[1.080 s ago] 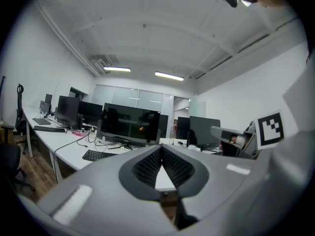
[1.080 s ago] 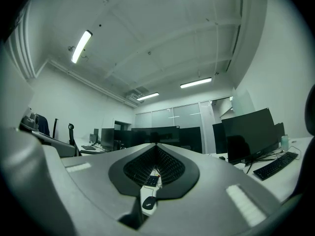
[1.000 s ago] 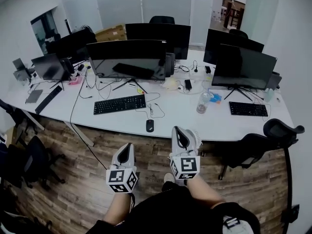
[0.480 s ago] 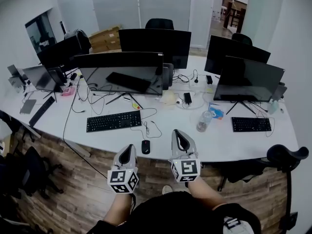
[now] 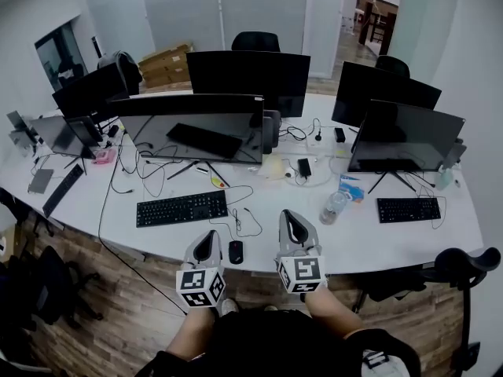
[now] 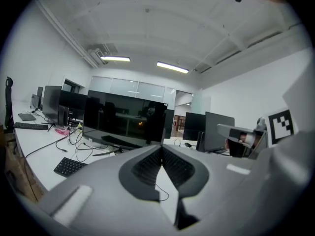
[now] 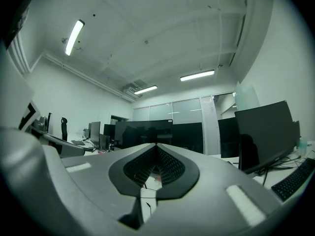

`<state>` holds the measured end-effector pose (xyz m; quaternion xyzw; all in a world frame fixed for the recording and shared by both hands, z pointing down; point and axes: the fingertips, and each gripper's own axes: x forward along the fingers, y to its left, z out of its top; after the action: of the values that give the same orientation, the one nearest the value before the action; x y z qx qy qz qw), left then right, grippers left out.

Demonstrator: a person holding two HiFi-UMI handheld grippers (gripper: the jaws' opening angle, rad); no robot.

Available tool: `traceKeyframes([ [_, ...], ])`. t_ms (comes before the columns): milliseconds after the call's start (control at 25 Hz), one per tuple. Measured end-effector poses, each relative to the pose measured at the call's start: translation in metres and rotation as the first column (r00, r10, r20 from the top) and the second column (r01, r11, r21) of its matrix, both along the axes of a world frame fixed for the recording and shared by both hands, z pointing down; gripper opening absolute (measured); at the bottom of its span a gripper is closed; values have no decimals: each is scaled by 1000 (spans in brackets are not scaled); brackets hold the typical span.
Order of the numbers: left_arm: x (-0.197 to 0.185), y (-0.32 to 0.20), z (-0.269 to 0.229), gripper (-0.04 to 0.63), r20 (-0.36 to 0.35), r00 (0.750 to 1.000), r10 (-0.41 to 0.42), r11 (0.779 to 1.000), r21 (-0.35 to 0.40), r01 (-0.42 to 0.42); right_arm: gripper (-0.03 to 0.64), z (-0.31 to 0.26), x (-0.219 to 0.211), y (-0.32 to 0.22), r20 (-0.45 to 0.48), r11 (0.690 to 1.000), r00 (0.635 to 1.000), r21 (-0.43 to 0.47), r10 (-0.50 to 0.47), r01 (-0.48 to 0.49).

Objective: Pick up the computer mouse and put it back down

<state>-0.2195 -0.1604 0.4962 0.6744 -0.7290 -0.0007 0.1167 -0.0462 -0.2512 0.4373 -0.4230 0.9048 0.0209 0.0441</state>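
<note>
Clearly at the approach step, the left gripper (image 5: 206, 244) and right gripper (image 5: 292, 225) hover with jaws closed on nothing, flanking the mouse (image 5: 235, 251) on the desk (image 5: 369, 234) at lower centre; next, one must open and lower over it.

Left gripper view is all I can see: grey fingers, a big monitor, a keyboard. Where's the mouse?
Observer: The head view shows the black mouse near the desk's front edge, just right of the left gripper.
Visitor: Is the other gripper holding anything?
Observer: No. The right gripper's own view shows its fingers closed together on nothing.
Visitor: Anything else close by?
Observer: A clear water bottle stands beyond that gripper, to its right.
</note>
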Motion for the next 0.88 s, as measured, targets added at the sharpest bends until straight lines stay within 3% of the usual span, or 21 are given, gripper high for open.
traceKeyframes([
  [240,-22,-27,10,55,12,1000,2,1000,-27,-2,-3,6,-3,-11,-10,999,999,-15,50,-50],
  [360,-22,-40,32,179,6,1000,28,995,-91,-27,-3,12,0,-16,-18,997,997,-30,76,-76],
  [440,-23,-49,47,193,5,999,40,990,-132,-39,-3,14,1,-19,-26,995,995,-31,92,-93],
  [520,-21,-59,64,277,3,998,55,982,-180,-53,-3,15,6,-22,-27,993,993,-33,116,-117],
  [680,-16,-75,106,322,0,997,78,956,-283,-75,-3,19,23,-29,-14,984,985,-51,171,-172],
  [880,-12,-82,175,335,-45,997,67,895,-439,-80,-2,30,37,-25,-41,973,975,-67,220,-223],
])
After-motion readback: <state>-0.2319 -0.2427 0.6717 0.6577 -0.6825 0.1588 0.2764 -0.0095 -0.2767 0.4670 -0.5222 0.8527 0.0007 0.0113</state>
